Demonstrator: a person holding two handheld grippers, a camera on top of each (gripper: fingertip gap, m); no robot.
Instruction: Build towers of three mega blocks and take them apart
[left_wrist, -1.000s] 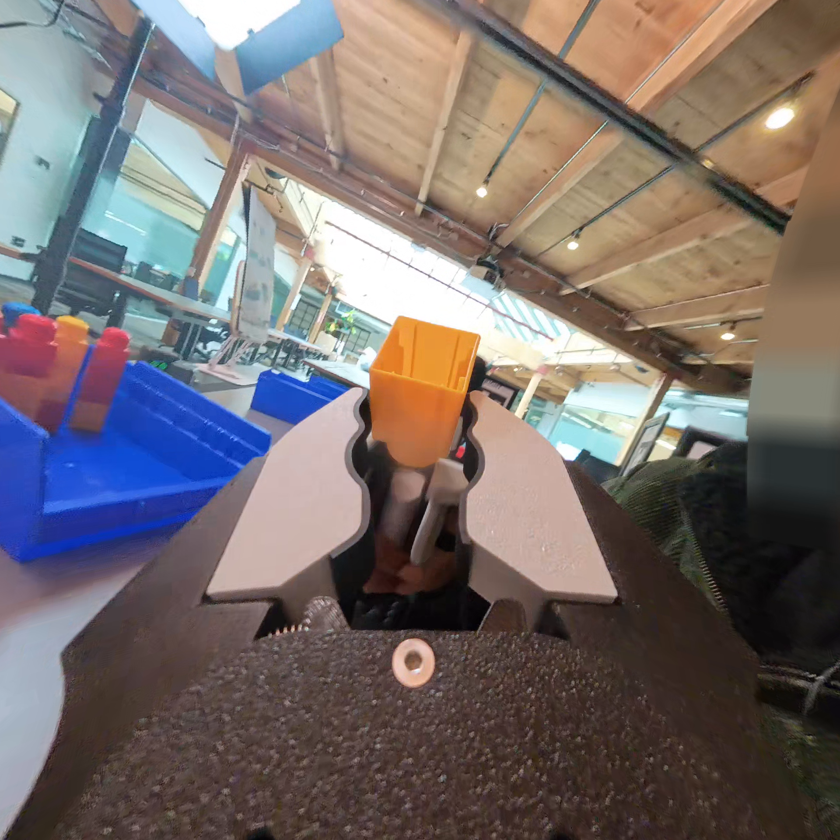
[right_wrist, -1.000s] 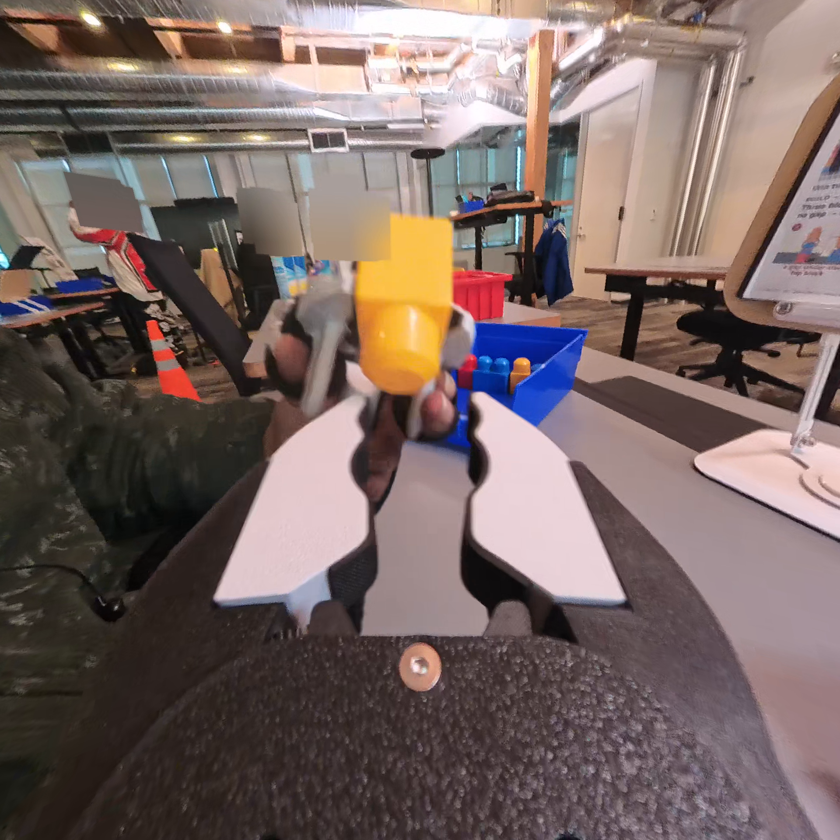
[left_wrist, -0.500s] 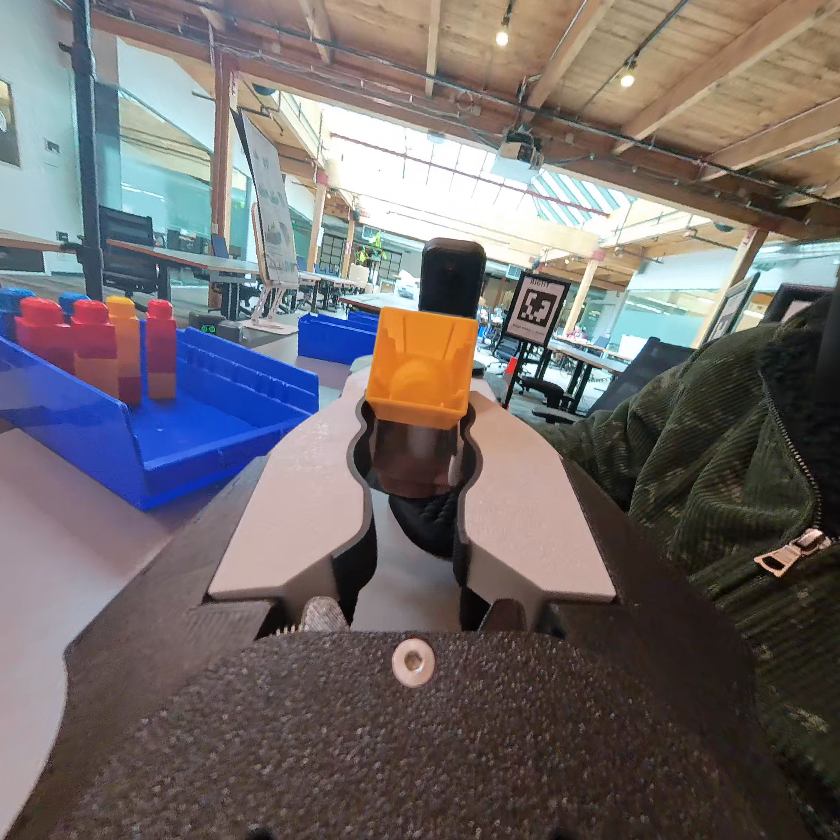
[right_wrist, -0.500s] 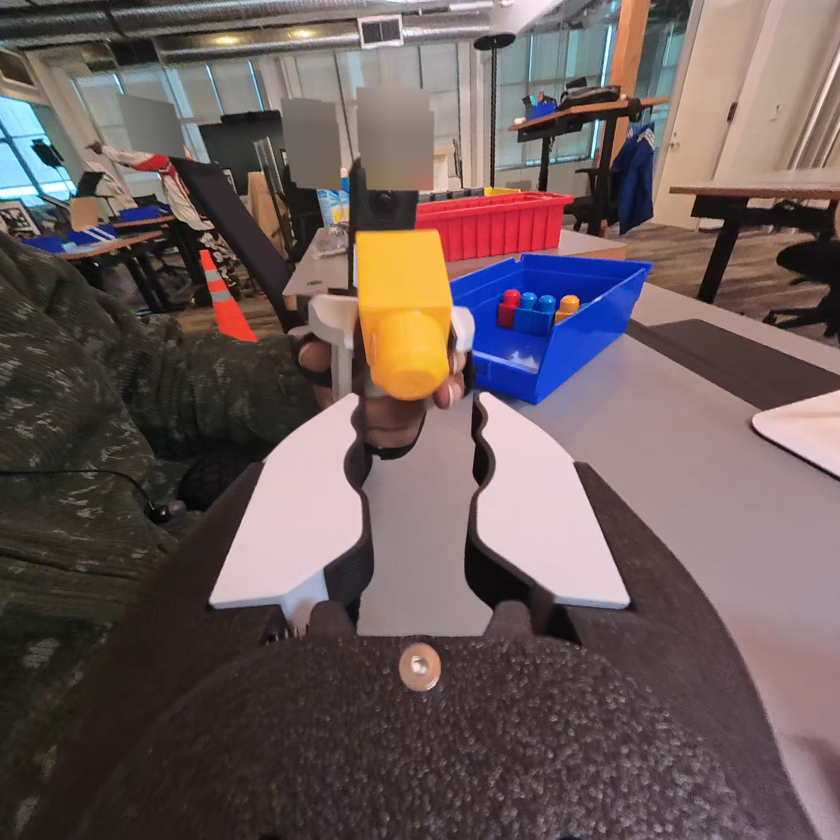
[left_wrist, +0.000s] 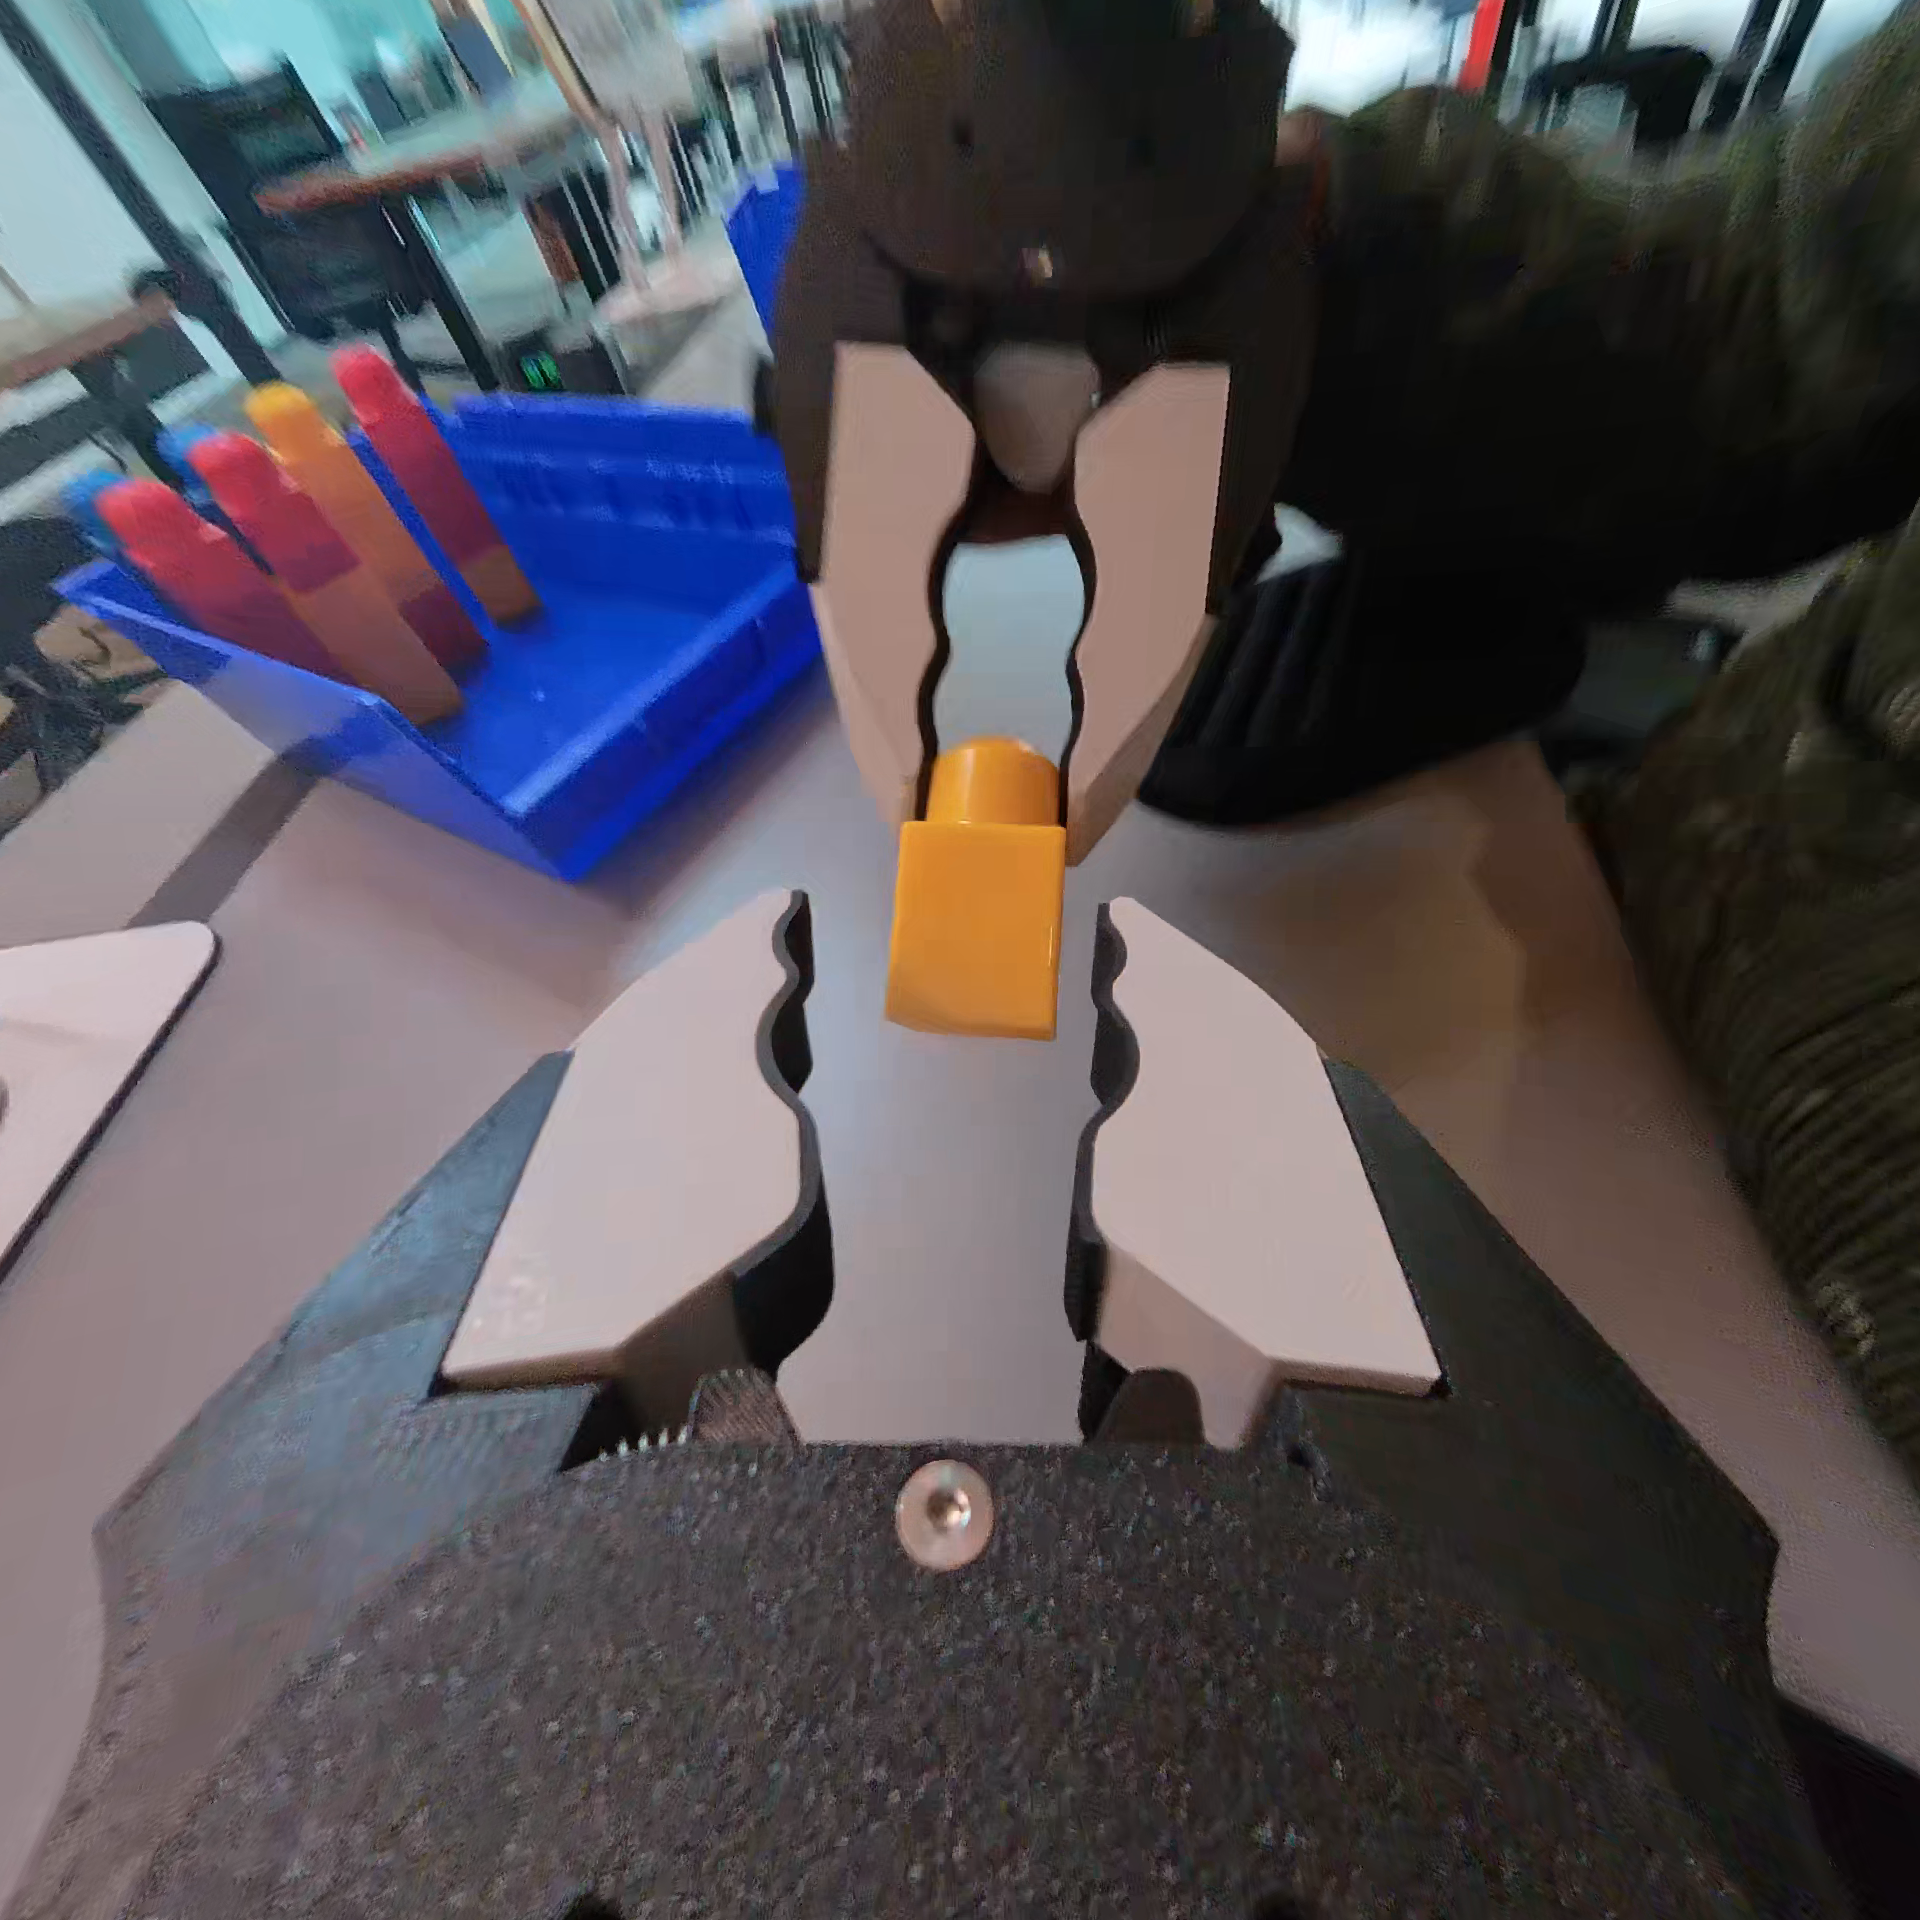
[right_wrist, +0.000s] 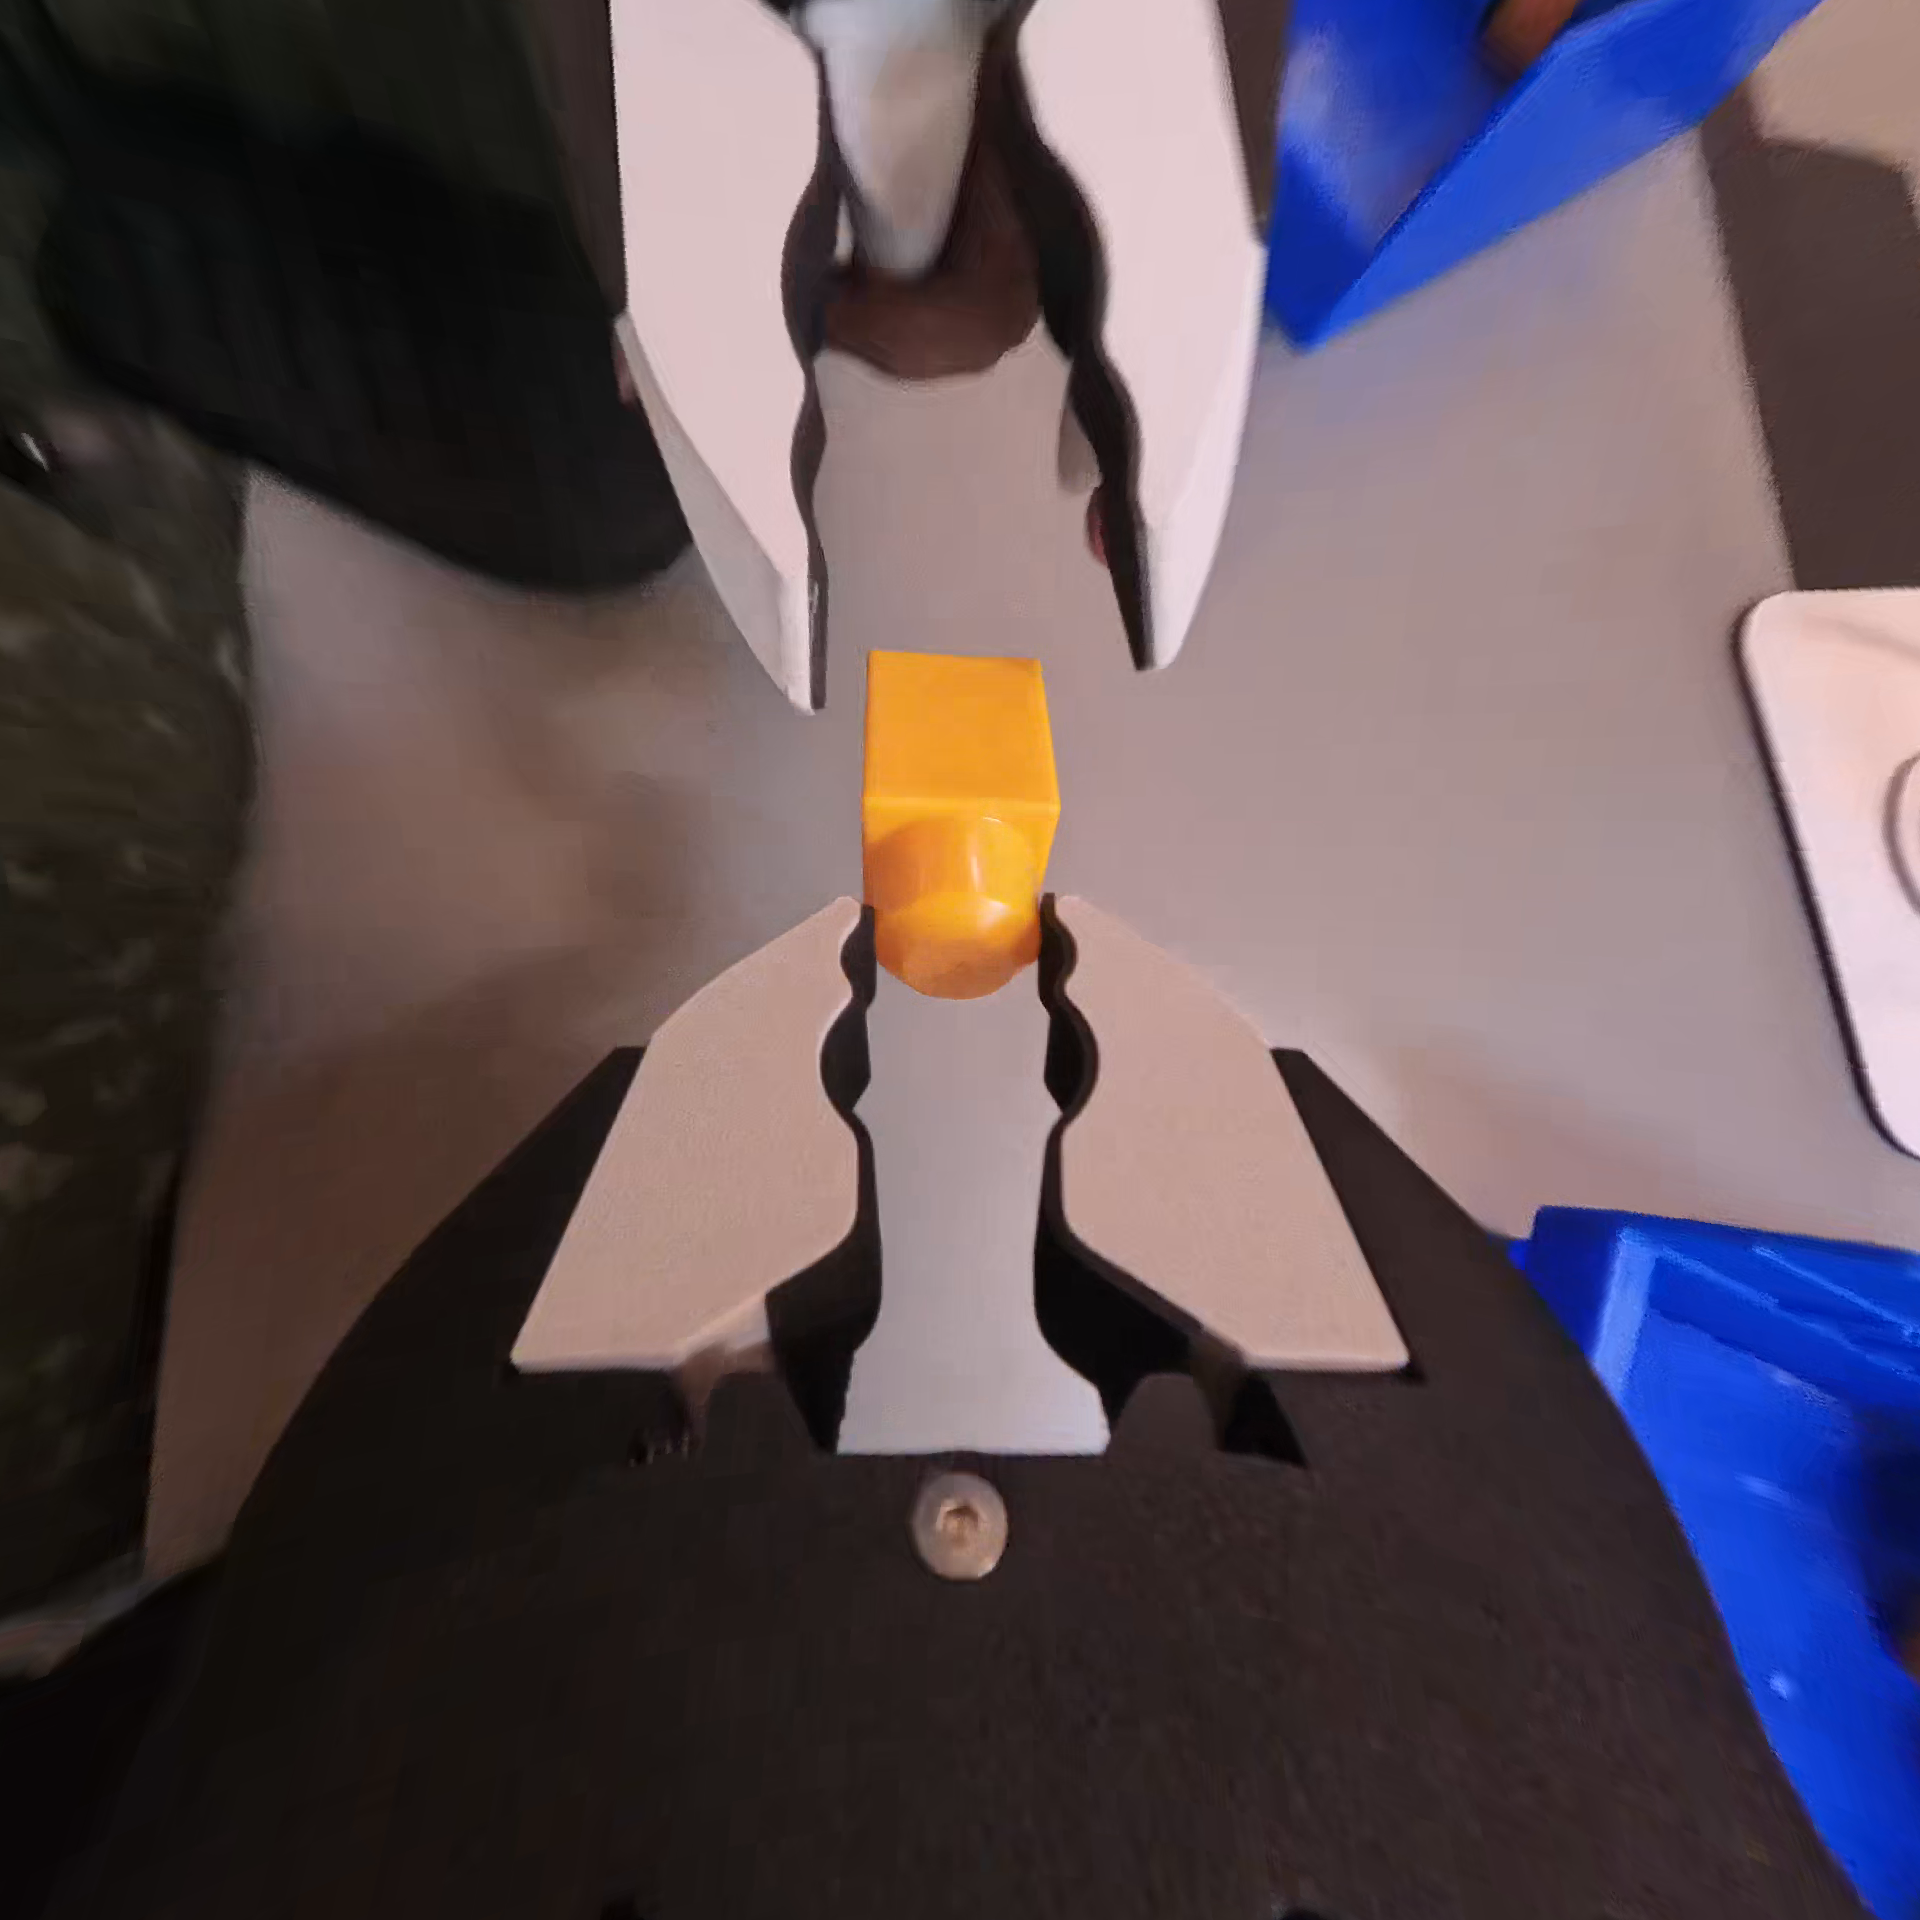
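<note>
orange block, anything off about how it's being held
The orange block is pinched only by its round stud in the right gripper, body sticking out sideways. The left gripper is open around it, not touching.

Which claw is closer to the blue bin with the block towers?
Left. The left claw hangs open just beside the blue bin; the right claw, gripping the orange block, sits slightly farther.

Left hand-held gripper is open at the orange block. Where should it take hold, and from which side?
Grip the square body of the orange block, on its two flat side faces, coming straight along its length from the base end. The right hand-held gripper already pinches the round stud, so only the body is free, and it lies in line with the open left hand-held gripper.
</note>
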